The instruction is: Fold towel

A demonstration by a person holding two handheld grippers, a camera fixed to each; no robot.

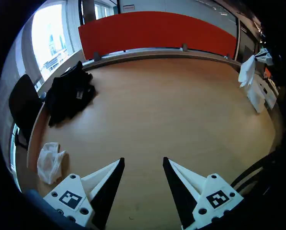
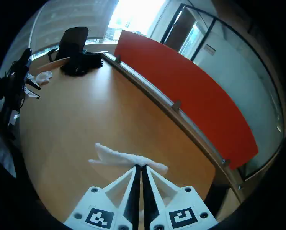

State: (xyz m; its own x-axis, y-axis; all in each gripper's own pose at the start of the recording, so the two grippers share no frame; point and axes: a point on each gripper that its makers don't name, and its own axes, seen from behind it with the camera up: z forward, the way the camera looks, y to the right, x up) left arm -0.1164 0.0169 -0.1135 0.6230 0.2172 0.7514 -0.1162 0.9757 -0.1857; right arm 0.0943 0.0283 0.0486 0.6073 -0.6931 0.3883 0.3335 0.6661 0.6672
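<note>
towel (image 2: pixel 120 156), white and nubbly, pinched in the closed right claw (image 2: pixel 141 167); left claw (image 1: pixel 143 159) gapes empty over smooth wood bench (image 1: pixel 162 107).

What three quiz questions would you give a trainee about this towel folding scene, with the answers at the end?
1. True or false: the left gripper is open over bare table.
2. What is the right gripper clamped on? A, a white towel. B, a black jacket. C, a cup.
3. Fill the gap: the heap of clothing on the table near the chair is ___ in colour.

Key: 1 true; 2 A; 3 black.
</note>
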